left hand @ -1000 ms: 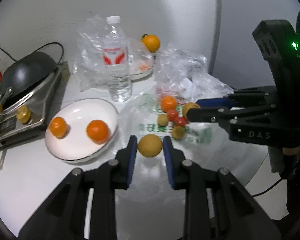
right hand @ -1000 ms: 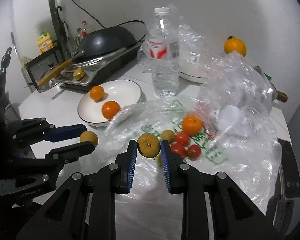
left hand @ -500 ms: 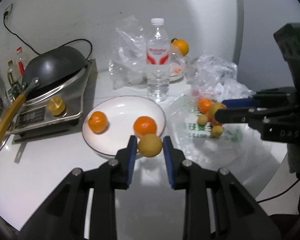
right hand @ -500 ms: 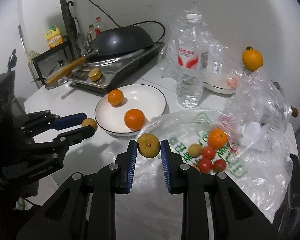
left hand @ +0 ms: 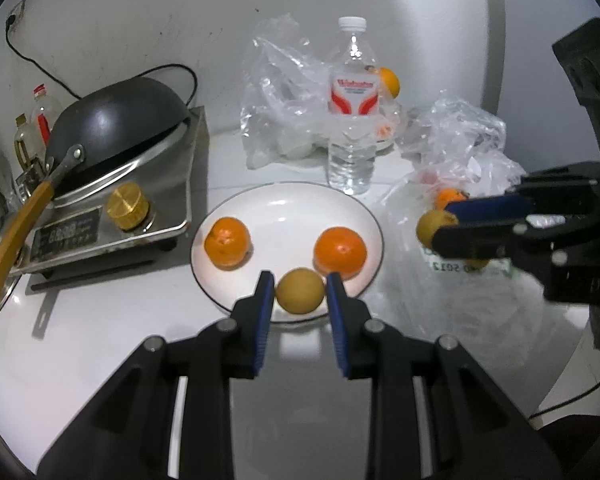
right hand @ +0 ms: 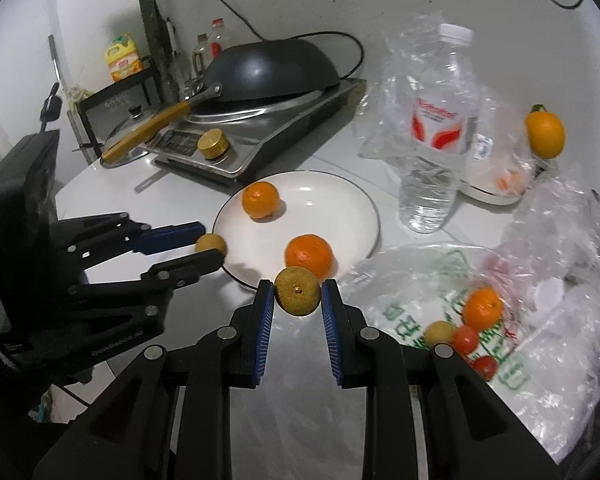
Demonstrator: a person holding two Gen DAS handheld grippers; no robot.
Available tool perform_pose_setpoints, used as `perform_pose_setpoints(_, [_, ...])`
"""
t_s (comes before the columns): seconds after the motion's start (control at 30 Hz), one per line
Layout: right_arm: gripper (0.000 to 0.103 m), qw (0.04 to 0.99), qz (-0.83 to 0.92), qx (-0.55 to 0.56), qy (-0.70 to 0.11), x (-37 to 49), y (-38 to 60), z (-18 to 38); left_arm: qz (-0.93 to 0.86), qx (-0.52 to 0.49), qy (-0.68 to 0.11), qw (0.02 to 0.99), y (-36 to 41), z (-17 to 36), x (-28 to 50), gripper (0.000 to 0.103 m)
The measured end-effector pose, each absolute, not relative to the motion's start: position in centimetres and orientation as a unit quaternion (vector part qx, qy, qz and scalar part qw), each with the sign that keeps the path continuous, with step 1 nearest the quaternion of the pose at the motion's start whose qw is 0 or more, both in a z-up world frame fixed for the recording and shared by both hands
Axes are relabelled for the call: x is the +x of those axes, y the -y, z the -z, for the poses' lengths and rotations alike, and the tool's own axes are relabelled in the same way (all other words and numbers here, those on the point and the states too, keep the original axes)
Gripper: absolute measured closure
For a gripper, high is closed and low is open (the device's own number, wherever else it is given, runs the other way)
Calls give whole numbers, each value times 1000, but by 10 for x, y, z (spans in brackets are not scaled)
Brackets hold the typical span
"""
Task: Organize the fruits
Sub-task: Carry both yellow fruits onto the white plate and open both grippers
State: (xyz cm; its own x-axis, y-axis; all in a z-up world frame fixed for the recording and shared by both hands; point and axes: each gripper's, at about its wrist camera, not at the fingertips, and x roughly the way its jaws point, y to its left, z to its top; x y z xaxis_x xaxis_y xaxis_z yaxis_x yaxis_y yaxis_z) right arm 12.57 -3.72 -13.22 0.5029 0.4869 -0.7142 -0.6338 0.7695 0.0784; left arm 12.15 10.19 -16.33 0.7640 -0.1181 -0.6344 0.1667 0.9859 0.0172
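Observation:
My left gripper is shut on a yellow-brown fruit and holds it over the near rim of the white plate; it also shows in the right wrist view. Two oranges lie on the plate, one at its left, the other at its right. My right gripper is shut on a rough brown fruit just right of the plate's near edge, above the table; it also shows in the left wrist view. More fruit, an orange, tomatoes and a yellow fruit, lies on a plastic bag.
A water bottle stands behind the plate. A black wok sits on a steel cooker at the left. Crumpled clear bags and another orange are at the back right. The table edge lies near the left gripper.
Both grippers, each still holding its fruit, have moved left from the plastic bag toward the plate. The left fruit now hangs over the plate's near rim.

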Motion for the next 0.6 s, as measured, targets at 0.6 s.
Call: perform_pose_setpoints(0.6, [77,832,-346,-103,-420,161,-20,165,80,16,-362,929,-133,191,160,76])
